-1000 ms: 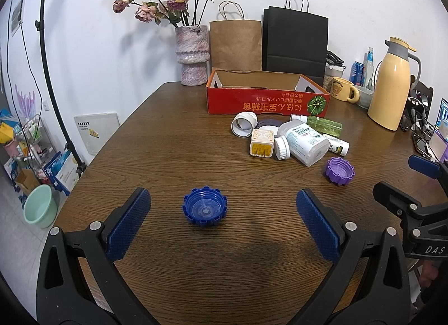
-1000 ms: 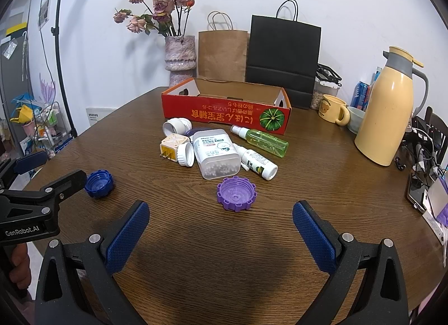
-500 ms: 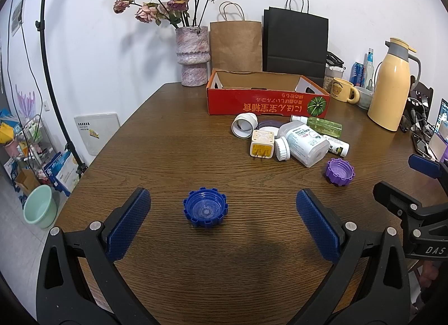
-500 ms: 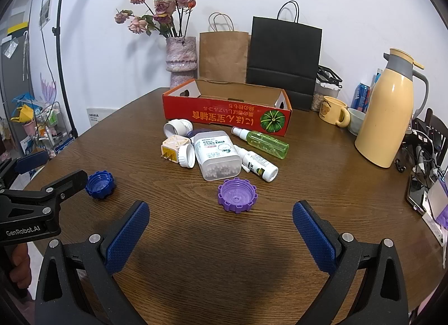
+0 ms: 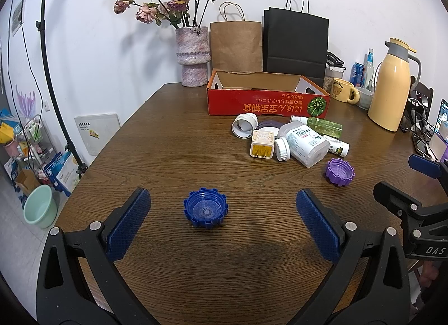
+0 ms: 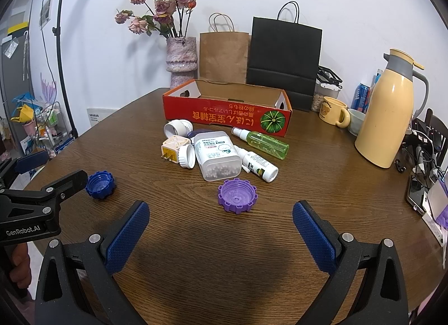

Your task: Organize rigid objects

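Left gripper (image 5: pixel 223 217) gapes around ridged, seemingly plastic blue cap (image 5: pixel 205 211).

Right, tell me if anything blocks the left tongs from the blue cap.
Nothing visible does. The round blue ridged plastic cap lies alone on bare wooden table, ahead of the open left tongs and roughly between their fingers; the clutter lies farther back.

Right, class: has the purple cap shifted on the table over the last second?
No. The purple cap lies where it did before, just in front of the white bottle.
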The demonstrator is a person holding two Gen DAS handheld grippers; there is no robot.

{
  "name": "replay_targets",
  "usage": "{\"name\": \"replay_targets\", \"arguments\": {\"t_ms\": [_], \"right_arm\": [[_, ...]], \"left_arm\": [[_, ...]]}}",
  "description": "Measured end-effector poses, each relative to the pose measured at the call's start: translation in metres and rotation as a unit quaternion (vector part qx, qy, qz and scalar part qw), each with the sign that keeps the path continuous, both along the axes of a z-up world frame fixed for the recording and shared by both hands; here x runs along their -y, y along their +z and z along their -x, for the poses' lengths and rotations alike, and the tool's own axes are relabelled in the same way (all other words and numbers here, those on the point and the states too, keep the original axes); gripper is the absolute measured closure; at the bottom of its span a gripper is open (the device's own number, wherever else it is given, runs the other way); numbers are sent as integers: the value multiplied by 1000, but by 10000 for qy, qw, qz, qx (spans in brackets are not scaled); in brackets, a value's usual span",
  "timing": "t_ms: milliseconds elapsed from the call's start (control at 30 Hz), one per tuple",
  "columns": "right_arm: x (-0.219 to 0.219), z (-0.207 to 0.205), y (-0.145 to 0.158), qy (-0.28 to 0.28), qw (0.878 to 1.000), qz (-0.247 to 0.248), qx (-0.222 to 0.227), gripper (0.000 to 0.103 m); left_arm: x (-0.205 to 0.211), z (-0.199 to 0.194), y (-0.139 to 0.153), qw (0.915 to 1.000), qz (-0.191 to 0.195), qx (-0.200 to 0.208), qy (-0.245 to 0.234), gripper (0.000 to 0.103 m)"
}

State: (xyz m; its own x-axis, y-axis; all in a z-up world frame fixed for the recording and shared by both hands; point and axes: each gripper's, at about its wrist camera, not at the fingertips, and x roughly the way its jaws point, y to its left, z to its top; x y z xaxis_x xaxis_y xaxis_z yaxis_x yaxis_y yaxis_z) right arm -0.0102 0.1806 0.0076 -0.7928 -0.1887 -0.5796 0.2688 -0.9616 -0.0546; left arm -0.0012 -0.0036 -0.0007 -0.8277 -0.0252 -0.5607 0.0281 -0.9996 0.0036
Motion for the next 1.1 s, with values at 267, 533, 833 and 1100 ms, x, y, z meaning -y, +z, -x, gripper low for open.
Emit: {"name": "replay_targets", "arguments": {"t_ms": [267,533,833,1100], "right_arm": [[-2,1,-3,3,10000,1,0,0],[-1,-3,-1,5,10000,2,8,0],[5,5,-5,20,10000,5,52,0],[0,11,-11,16,9998,24,171,0]], "left_arm": [[0,0,0,10000,-2,2,4,0],[2,0,-1,10000,-14,22,15,0],[3,3,-4,10000,-44,74,34,0],[12,13,-16,9993,-56,332,133,0]]}}
